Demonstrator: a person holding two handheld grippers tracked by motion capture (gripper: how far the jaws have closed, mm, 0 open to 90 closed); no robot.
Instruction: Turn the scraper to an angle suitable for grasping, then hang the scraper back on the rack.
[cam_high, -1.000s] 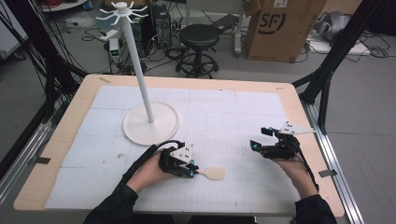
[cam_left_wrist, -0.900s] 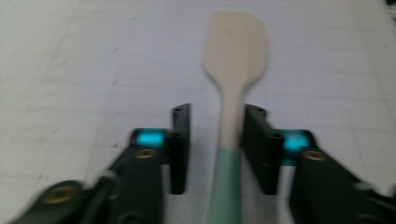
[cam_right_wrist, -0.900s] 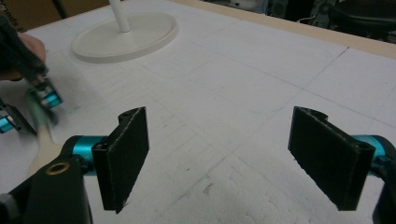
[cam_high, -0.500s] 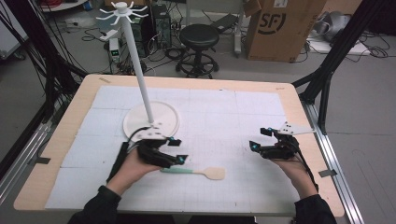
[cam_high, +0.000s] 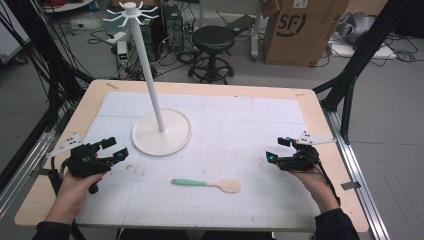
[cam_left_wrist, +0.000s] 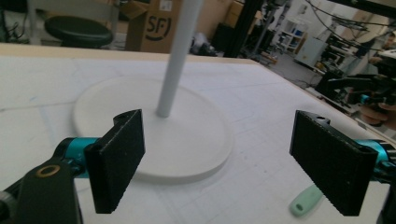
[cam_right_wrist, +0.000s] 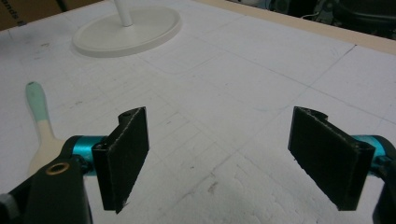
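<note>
Now my two grippers rest apart.
My left gripper (cam_high: 114, 148) and right gripper (cam_high: 278, 150) are spread wide; the spatula (cam_high: 207, 184) lies between them.

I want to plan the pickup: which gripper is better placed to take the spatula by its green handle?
Probably left: the left gripper, open, is on the side where the wooden spatula with the mint-green handle points its handle; the right gripper faces the blade.

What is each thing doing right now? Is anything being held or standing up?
Left gripper: open, holding nothing.
Right gripper: open, holding nothing.
Spatula: lying flat on the table, nobody touching it.
White rack: standing upright, hooks bare.
Table: covered by a white mat.
</note>
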